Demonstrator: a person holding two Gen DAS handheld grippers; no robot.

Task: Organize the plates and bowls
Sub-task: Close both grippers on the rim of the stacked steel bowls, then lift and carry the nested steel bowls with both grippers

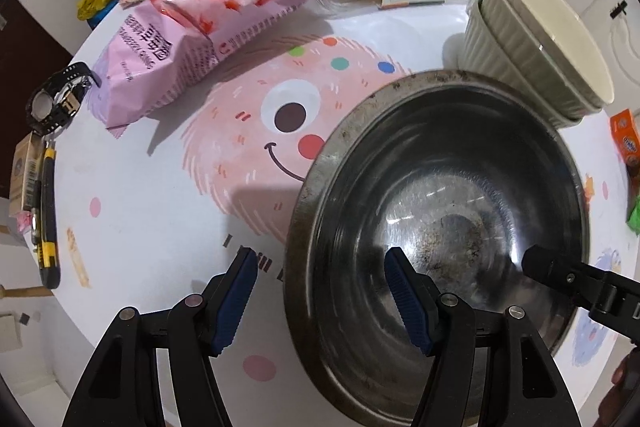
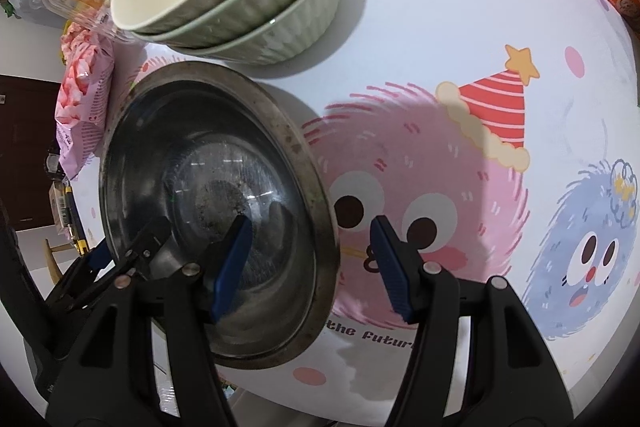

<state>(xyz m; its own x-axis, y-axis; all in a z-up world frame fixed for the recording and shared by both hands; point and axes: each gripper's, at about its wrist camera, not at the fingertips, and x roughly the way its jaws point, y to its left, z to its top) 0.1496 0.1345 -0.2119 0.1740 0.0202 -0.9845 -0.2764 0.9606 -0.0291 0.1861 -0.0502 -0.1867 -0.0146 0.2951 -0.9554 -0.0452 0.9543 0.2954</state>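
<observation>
**Desk:** Where do things stand at the tabletop (image 1: pixel 132 211)?

**Operator:** The steel bowl (image 1: pixel 440 211) sits on it, just beside the stacked green bowls (image 1: pixel 540 47). My left tongs (image 1: pixel 320 301) and right tongs (image 2: pixel 310 265) each straddle its rim from opposite sides, one finger inside, one outside, jaws apart, nothing pinched yet.

**Desk:** And the trick?

**Operator:** I'd seat both pairs deeper over the rim, close together, and lift level so the slick steel doesn't tip or slide.
</observation>
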